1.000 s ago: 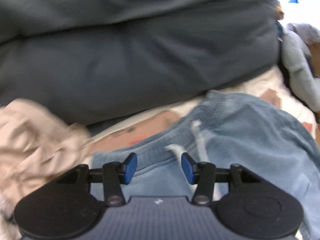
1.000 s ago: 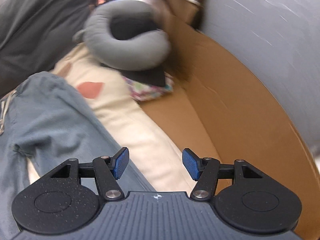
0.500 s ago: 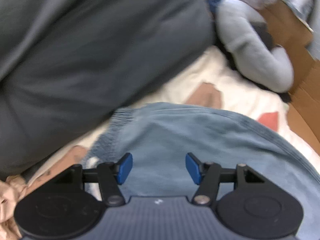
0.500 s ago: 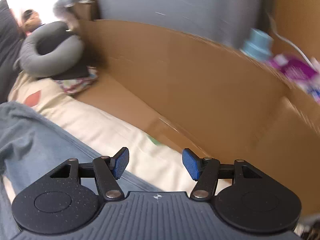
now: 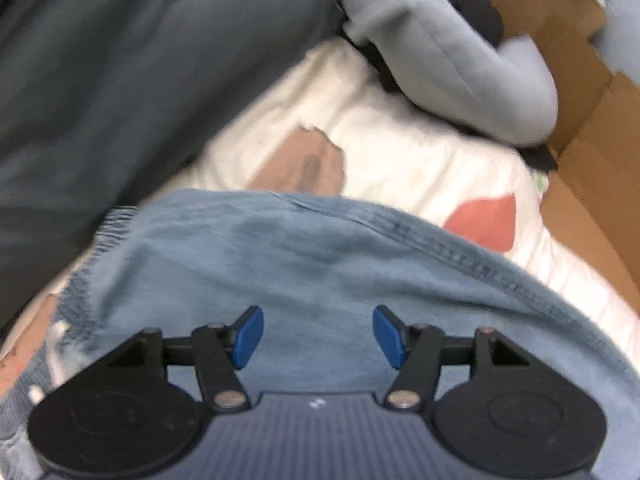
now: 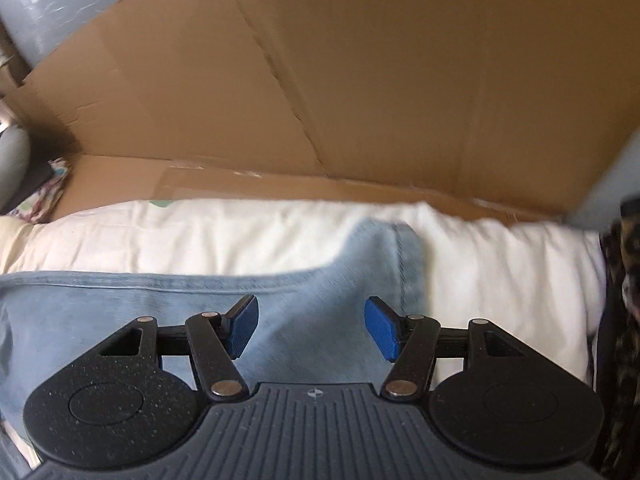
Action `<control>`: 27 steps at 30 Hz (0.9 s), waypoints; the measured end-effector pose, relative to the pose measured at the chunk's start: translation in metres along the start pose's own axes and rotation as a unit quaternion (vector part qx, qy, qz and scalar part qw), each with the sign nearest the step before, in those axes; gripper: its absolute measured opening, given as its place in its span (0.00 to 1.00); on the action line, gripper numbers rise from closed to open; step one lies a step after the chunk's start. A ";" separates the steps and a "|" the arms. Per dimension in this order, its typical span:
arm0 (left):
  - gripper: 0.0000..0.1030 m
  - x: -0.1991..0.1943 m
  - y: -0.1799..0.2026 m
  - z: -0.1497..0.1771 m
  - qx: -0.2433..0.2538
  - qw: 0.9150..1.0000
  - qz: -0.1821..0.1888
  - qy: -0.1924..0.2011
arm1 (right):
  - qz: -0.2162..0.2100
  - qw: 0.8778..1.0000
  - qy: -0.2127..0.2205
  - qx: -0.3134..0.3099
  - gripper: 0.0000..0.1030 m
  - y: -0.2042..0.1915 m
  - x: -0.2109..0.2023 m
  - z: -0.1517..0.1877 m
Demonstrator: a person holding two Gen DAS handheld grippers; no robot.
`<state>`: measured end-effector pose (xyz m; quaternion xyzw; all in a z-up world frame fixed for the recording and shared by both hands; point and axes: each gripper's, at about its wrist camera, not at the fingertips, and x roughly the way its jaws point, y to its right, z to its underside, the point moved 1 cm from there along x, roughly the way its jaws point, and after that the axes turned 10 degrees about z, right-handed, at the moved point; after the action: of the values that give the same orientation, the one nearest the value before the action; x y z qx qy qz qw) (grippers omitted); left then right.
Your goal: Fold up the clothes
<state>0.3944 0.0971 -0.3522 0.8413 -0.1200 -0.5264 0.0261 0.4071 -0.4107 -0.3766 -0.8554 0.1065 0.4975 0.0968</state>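
Blue shorts (image 5: 320,264) under both wide-open claws (image 5: 318,338) (image 6: 310,328)

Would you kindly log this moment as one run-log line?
left gripper: open, over blue shorts | right gripper: open, over hem | nothing grasped

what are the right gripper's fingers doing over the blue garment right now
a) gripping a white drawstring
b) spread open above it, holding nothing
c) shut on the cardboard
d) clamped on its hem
b: in the right wrist view the right gripper has its blue fingers wide apart, with the light blue garment lying on the white bedding showing in the gap between them and nothing pinched.
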 end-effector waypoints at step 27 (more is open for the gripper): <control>0.70 0.008 0.014 -0.030 -0.005 1.000 -0.027 0.002 | 0.038 0.994 0.072 -0.071 0.63 0.002 0.019 0.047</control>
<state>0.4218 0.0796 -0.3434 0.8452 -0.0949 -0.5256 0.0166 0.3770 -0.4015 -0.4157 -0.8892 0.1098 0.4441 0.0094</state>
